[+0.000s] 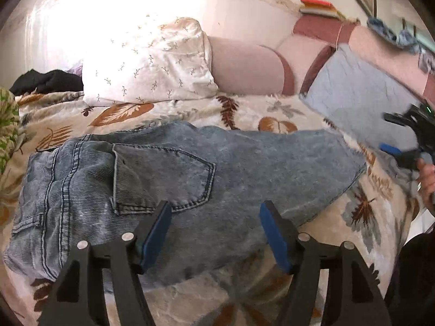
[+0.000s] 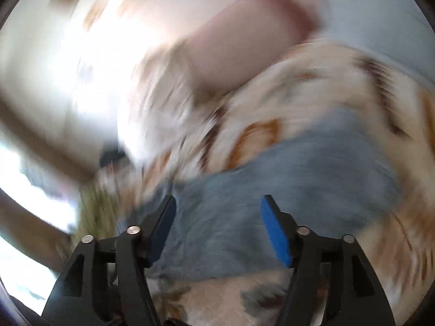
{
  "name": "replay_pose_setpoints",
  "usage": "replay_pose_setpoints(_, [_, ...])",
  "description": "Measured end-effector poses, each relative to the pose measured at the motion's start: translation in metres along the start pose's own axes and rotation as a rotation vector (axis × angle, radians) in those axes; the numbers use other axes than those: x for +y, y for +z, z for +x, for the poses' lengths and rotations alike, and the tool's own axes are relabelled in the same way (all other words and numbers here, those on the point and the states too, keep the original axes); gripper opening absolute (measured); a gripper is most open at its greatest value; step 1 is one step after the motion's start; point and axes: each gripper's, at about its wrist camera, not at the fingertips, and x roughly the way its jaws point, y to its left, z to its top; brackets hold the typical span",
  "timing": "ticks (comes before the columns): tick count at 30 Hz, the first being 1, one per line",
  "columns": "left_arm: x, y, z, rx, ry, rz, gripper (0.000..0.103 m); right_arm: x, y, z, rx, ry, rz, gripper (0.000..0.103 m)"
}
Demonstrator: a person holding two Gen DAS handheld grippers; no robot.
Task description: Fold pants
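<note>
Light blue washed denim pants (image 1: 190, 174) lie folded across a leaf-patterned bedspread (image 1: 272, 111), with the waist and a back pocket (image 1: 163, 176) to the left. My left gripper (image 1: 214, 206) hovers over their near edge, open, with nothing between its blue pads. At the right edge of the left wrist view a hand (image 1: 428, 179) holds my right gripper (image 1: 402, 138) beyond the pants' right end. The right wrist view is heavily blurred. It shows the right gripper (image 2: 217, 199) open and empty above blue denim (image 2: 272, 190).
A white sprigged pillow (image 1: 146, 62) and a pink bolster (image 1: 244, 68) lie behind the pants. A grey-blue folded cloth (image 1: 359, 92) sits at the back right. Black clothing (image 1: 46, 81) and a green patterned cloth (image 1: 8, 130) are at the left. Books (image 1: 318, 6) rest on the headboard.
</note>
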Motion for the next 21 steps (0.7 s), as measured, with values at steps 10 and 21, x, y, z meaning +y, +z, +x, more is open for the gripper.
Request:
replay_pose_setpoints(10, [-0.085,0.061,0.015,0.07,-0.075,0.068,0.07,-0.123,0.006,-0.008,-0.034,0.034,0.469,0.075])
replay_pose_setpoints(21, [-0.183,0.146,0.135,0.326,-0.175,0.319,0.07,-0.134,0.006,0.018,0.019,-0.048,0.491,0.075])
